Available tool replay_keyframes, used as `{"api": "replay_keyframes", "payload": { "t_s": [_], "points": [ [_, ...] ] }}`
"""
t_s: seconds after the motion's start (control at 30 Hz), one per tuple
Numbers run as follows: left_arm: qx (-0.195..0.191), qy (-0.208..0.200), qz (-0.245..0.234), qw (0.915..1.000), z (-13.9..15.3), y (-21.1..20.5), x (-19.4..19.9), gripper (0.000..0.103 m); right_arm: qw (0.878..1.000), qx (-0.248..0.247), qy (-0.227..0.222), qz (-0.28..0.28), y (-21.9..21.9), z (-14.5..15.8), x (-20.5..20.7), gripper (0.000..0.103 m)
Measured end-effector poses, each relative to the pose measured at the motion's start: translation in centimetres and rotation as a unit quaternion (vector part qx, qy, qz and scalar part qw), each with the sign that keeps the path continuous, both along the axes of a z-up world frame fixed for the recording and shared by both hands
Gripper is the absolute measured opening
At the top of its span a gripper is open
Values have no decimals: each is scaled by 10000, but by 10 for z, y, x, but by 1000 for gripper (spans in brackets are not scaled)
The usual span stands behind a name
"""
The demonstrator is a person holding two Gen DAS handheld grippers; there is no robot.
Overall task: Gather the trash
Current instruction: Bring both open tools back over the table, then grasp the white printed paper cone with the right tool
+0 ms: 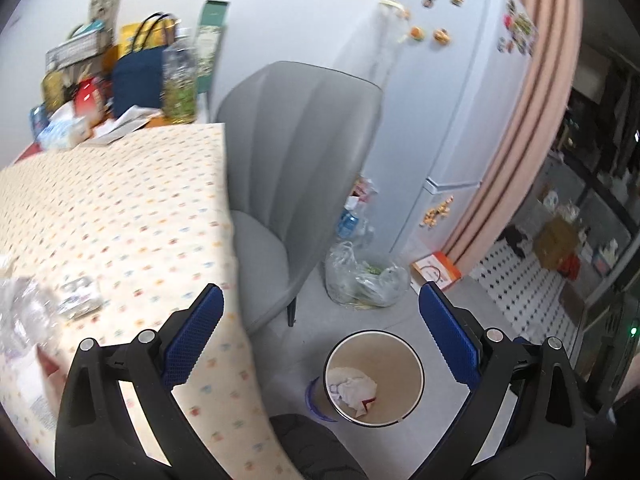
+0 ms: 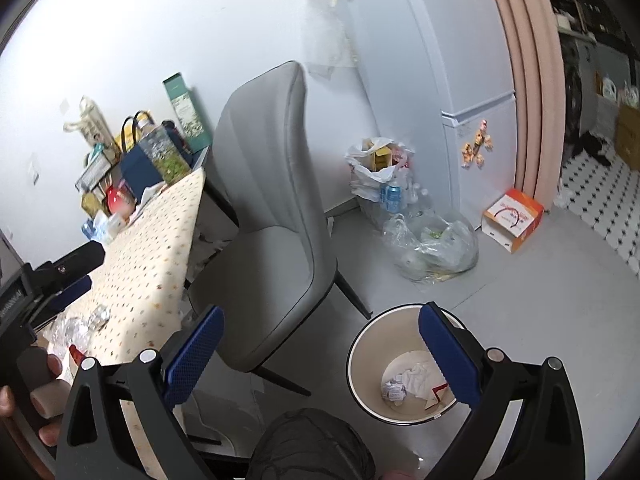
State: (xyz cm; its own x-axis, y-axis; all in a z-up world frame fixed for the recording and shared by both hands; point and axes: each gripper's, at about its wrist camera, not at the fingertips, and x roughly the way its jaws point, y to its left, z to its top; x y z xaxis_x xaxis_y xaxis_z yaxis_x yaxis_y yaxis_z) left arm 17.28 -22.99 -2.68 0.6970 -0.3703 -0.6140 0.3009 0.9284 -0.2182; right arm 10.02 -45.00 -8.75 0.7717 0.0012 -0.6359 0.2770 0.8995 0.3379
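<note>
Left wrist view: we hold the left gripper with jaws spread wide and nothing between them, above the waste bin on the floor; the right gripper is likewise agape. Crumpled trash already lies inside. Clear wrappers remain on the dotted tablecloth; we should approach low and pinch centrally. Beyond stand a grey chair and fridge.
</note>
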Motion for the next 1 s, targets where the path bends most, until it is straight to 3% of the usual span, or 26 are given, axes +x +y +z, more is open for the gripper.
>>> {"api": "replay_keyframes", "payload": {
  "t_s": [0.13,0.37,0.7,1.0],
  "points": [
    [-223,-72,277,9993,10,33,-6,97,9994,-355,-23,1,28,18,3,96],
    [-162,-178,773,9967,20,85,-17,97,9967,-779,-207,123,78,46,4,95],
    [-412,-312,979,9939,30,156,-42,97,9888,-978,-429,1040,154,68,8,95],
    [-264,-544,1262,9902,31,199,-67,97,9747,-1011,-499,1931,219,75,8,95]
  ]
}}
